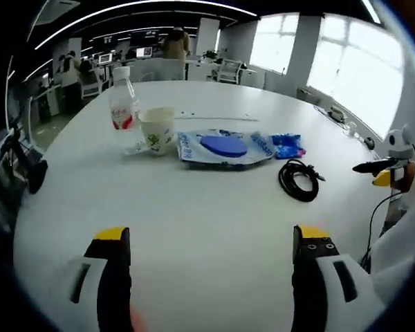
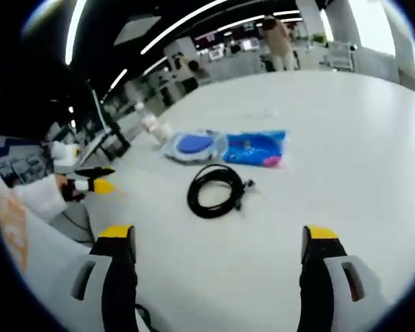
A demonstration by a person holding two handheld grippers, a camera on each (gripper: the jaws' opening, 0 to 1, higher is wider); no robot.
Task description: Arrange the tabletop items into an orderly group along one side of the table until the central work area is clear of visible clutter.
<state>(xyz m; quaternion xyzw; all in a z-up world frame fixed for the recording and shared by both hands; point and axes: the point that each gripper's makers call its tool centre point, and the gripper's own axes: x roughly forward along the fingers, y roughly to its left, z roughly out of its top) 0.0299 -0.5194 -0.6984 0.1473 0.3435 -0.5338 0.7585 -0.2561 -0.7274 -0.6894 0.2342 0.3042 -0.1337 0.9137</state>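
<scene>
In the left gripper view we hold the left claw [image 1: 211, 243] over the near part of the white table [image 1: 214, 207], its jaws wide apart with nothing between them. Across the table a bottle [image 1: 124, 107] with a red label stands upright, a paper cup [image 1: 157, 128] just beside it. Next to the cup lies a clear pouch with a blue disc [image 1: 224, 146], then a small blue packet [image 1: 288, 146]. A coiled black cable [image 1: 298, 180] lies nearer to us, apart from the packet. The right claw [image 1: 382, 169] enters at the right edge.

In the right gripper view our right claw [image 2: 220, 243] also stands open and empty above the table [image 2: 346, 124]. The cable [image 2: 216, 190] lies just ahead of it, with the pouch [image 2: 192, 145] and packet [image 2: 256, 148] side by side beyond. The left claw [image 2: 90, 181] shows at the left edge.
</scene>
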